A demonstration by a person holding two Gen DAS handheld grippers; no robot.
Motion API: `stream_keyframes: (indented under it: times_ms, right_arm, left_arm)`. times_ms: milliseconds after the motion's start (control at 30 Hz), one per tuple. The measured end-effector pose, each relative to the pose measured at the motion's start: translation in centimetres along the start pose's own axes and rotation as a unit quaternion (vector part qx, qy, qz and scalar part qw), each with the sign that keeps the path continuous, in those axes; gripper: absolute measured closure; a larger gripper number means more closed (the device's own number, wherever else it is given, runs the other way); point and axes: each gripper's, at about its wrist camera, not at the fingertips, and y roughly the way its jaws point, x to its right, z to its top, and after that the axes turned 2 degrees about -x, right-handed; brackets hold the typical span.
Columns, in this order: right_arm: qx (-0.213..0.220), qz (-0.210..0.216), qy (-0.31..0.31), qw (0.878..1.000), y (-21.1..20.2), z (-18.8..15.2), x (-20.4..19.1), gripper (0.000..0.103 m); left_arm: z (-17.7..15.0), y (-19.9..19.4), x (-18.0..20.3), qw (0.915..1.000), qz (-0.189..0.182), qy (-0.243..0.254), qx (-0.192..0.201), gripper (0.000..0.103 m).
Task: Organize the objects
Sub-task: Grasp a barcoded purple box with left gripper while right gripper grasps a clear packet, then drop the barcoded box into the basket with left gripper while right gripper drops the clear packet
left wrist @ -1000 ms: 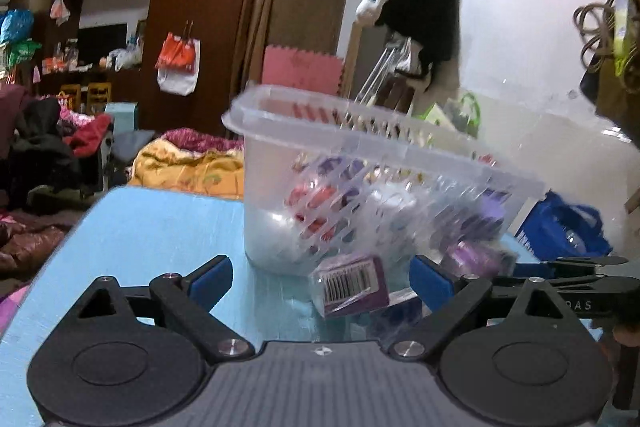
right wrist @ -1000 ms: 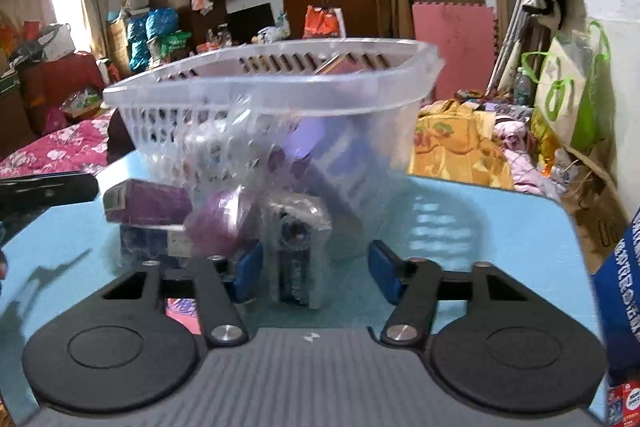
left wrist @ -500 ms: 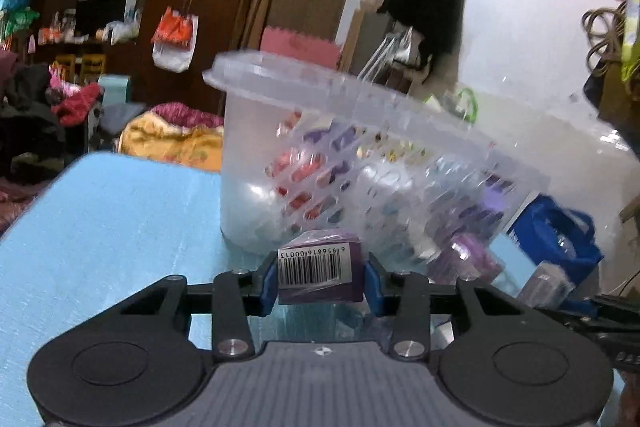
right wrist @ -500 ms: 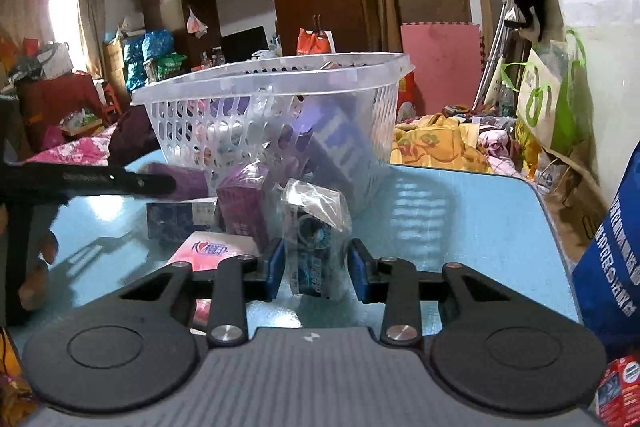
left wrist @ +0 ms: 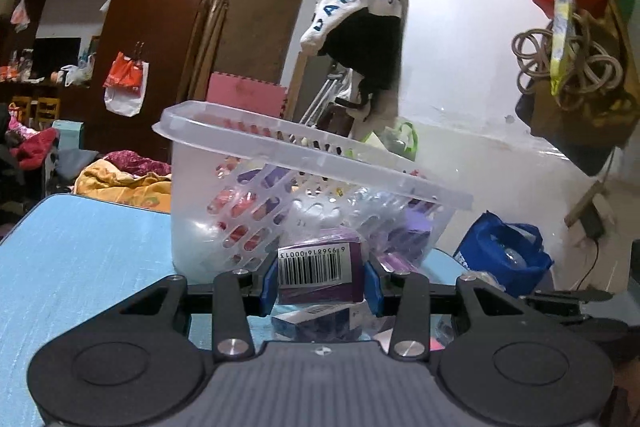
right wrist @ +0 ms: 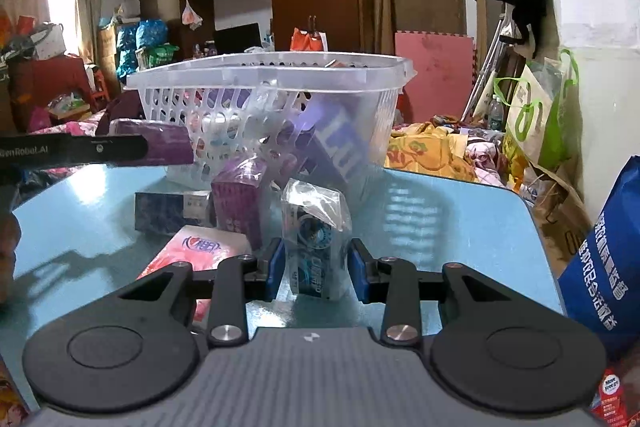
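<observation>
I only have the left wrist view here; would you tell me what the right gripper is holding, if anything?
Observer: The right gripper is shut on a clear-wrapped blue packet, which stands upright between its fingers.
Operator: Thank you. Is anything lying beside it?
Observer: A pink packet lies flat on the blue table, to its left.
Operator: And how does my purple box look from there?
Observer: Your left gripper holds it off the table, beside the basket and below its rim.
</observation>
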Motion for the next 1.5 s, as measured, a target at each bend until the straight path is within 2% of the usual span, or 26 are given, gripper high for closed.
stream_keyframes:
  times_ms: [333,433,500,567,633,767,867,1000,1033,1067,1100,1133,1200,1267,1300,1333,1367,1400,1500]
  right_arm:
    - [0.010,0.006,0.002,1.000,-0.3,0.0,0.1,0.065]
    - [0.024,0.020,-0.009,0.999,-0.8,0.0,-0.3,0.065]
    - [0.027,0.025,-0.021,0.999,-1.5,0.1,-0.6,0.065]
    - [0.052,0.038,-0.018,0.998,-3.2,0.9,-1.0,0.065]
    - [0.083,0.057,-0.020,0.995,-5.2,2.6,-1.6,0.065]
    - [0.132,0.037,-0.055,0.989,-6.6,8.1,-3.3,0.065]
    - [0.136,0.031,-0.056,0.989,-4.8,12.6,-3.6,0.065]
    - [0.097,0.014,-0.069,0.993,-0.1,16.0,-3.7,0.064]
    - [0.083,0.012,-0.073,0.994,1.0,16.1,-3.7,0.061]
    - [0.071,0.004,-0.078,0.994,2.0,16.2,-3.8,0.057]
    - [0.064,-0.011,-0.083,0.994,2.5,15.8,-3.8,0.045]
    - [0.061,-0.027,-0.092,0.994,2.9,15.7,-4.0,0.034]
    - [0.068,-0.035,-0.098,0.992,2.2,14.8,-4.2,0.026]
    - [0.077,-0.014,-0.084,0.993,0.2,13.6,-3.9,0.016]
    - [0.081,0.001,-0.072,0.994,-0.9,12.9,-3.7,0.006]
    - [0.086,0.018,-0.060,0.994,-2.1,12.0,-3.4,0.000]
    - [0.088,0.038,-0.051,0.994,-3.1,10.8,-3.2,0.000]
    - [0.080,0.053,-0.044,0.994,-3.6,9.6,-3.0,0.000]
    - [0.032,0.074,-0.041,0.996,-3.1,5.0,-3.5,0.000]
  left_arm:
    - [-0.2,0.0,0.5,0.9997,-0.014,0.017,-0.005,0.057]
    - [-0.3,-1.2,0.9,0.9986,-0.040,0.028,0.018,0.057]
    - [-0.4,-2.9,1.6,0.9969,-0.037,0.046,0.053,0.057]
    - [-0.2,-4.7,2.1,0.9948,-0.044,0.050,0.076,0.057]
    - [1.3,-6.0,2.5,0.9933,-0.050,0.046,0.094,0.057]
    - [6.5,-5.6,2.5,0.9931,-0.045,0.034,0.103,0.057]
    - [10.6,-2.5,1.8,0.9963,-0.037,0.008,0.077,0.057]
    - [13.1,2.1,0.8,0.9995,-0.008,-0.016,0.027,0.056]
    - [13.4,3.1,0.5,0.9997,-0.005,-0.024,0.010,0.049]
    - [13.5,4.2,0.3,0.9996,0.001,-0.029,-0.009,0.035]
    - [13.4,4.8,0.2,0.9994,0.012,-0.028,-0.019,0.030]
    - [13.1,5.0,0.2,0.9991,0.028,-0.022,-0.022,0.028]
    - [12.5,4.1,0.6,0.9988,0.049,-0.001,-0.006,0.028]
    - [11.9,2.4,0.7,0.9992,0.039,0.007,0.008,0.028]
    - [11.3,1.3,0.7,0.9995,0.029,0.000,0.010,0.027]
    - [10.5,0.0,0.6,0.9997,0.015,-0.004,0.017,0.023]
    - [9.5,-1.1,0.6,0.9997,0.010,-0.005,0.022,0.016]
    - [8.5,-1.8,0.7,0.9997,0.010,-0.002,0.021,0.013]
    - [5.2,-1.9,0.5,0.9995,0.024,0.014,-0.016,0.012]
